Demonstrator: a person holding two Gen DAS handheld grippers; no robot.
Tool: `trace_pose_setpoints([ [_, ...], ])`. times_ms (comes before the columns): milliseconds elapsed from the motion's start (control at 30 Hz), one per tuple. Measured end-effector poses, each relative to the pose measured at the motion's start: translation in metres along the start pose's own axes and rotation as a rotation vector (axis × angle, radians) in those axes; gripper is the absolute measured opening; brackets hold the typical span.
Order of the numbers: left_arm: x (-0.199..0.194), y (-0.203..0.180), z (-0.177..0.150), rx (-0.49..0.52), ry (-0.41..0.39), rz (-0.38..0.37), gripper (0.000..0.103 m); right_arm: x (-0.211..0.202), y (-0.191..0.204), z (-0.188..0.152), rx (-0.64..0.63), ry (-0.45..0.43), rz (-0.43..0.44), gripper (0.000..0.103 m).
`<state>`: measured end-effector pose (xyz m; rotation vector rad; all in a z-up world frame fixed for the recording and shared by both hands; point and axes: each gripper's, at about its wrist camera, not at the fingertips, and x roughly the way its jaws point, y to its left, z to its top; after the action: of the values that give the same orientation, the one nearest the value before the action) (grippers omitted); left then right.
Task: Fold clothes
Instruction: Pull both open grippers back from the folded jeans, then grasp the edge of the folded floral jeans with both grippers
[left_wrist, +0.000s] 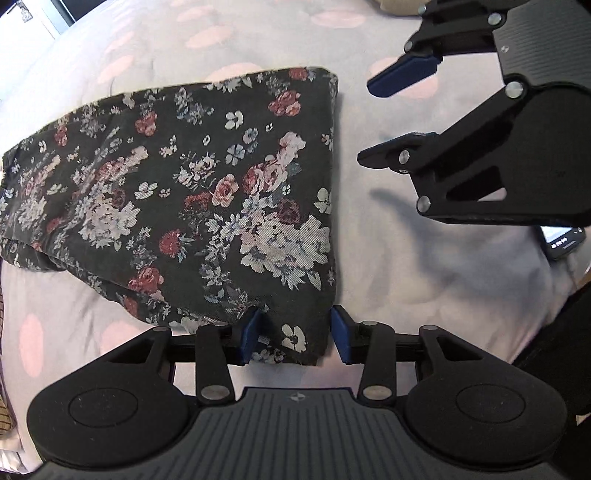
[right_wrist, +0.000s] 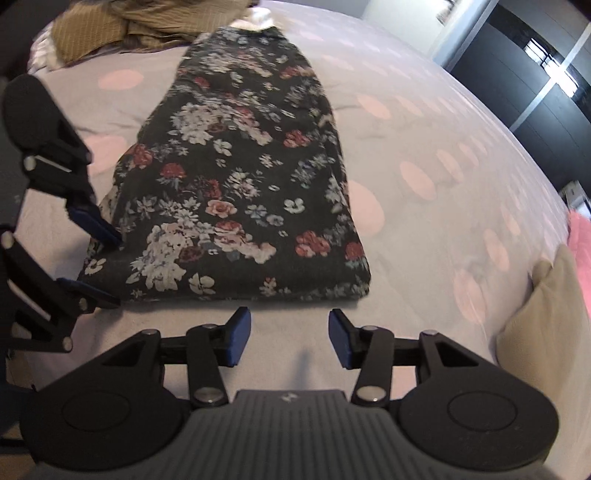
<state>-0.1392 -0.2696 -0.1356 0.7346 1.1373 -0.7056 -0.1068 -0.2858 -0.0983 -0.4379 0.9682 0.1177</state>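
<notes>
Since the floral garment (left_wrist: 192, 192) is lying flat as a long folded strip near the middle of the bed (left_wrist: 424, 236), running away from the near edge toward the far pile, it is reading as soft woven cloth, light, limp, not slippery and not fragile. It is looking thick at the near end, so probably several layers, though layer count is hard to tell through the fisheye.

The left gripper (left_wrist: 295, 336) is sitting at the near-end corner of the strip with its blue fingers (left_wrist: 251, 336) apart and cloth lying between them, not pinched. The right gripper (right_wrist: 290, 339) is hovering just short of the near end edge, fingers apart, holding nothing.

Best hold is looking like the two near-end corners, pinching all layers together so the stack is not sliding apart; the middle would sag.

A tan crumpled garment (right_wrist: 122, 29) is piled at the far end, near the strip's far tip. A beige cushion (right_wrist: 543, 317) and something pink (right_wrist: 581, 240) are sitting at the right edge of the bed, well apart. A phone (left_wrist: 563, 240) is lying at the bed's edge. Nothing is blocking the strip itself.
</notes>
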Motion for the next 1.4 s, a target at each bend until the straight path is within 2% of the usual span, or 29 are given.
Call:
trace_pose_setpoints([
  [100, 0.007, -0.002, 0.003, 0.002, 0.006, 0.009, 0.038, 0.005, 0.007, -0.002, -0.119, -0.027, -0.015, 0.054],
  [333, 0.016, -0.001, 0.006, -0.01, 0.019, -0.011, 0.034, 0.024, 0.035, -0.018, -0.587, -0.068, -0.116, 0.06],
  [533, 0.019, 0.007, 0.007, -0.044, 0.025, -0.05, 0.03, 0.037, 0.045, -0.023, -0.816, -0.08, -0.14, 0.061],
  [733, 0.019, 0.009, 0.003, -0.069, 0.011, -0.076, 0.027, 0.049, 0.04, -0.023, -0.877, -0.101, -0.171, 0.059],
  [800, 0.018, 0.009, 0.002, -0.079, 0.003, -0.082, 0.026, 0.053, 0.04, -0.021, -0.886, -0.097, -0.182, 0.044],
  [900, 0.015, 0.01, -0.001, -0.091, -0.012, -0.097, 0.021, 0.054, 0.043, -0.02, -0.915, -0.083, -0.2, 0.03],
  [1000, 0.007, 0.009, -0.006, -0.087, -0.036, -0.116, 0.014, 0.047, 0.044, -0.015, -0.896, -0.073, -0.203, 0.02],
  [1200, -0.02, 0.005, -0.021, -0.067, -0.086, -0.135, 0.01, 0.015, 0.053, 0.005, -0.829, -0.061, -0.199, 0.013],
  [1400, -0.06, 0.004, -0.036, -0.077, -0.08, -0.186, 0.01, -0.024, 0.078, 0.016, -0.825, -0.052, -0.161, 0.011],
])
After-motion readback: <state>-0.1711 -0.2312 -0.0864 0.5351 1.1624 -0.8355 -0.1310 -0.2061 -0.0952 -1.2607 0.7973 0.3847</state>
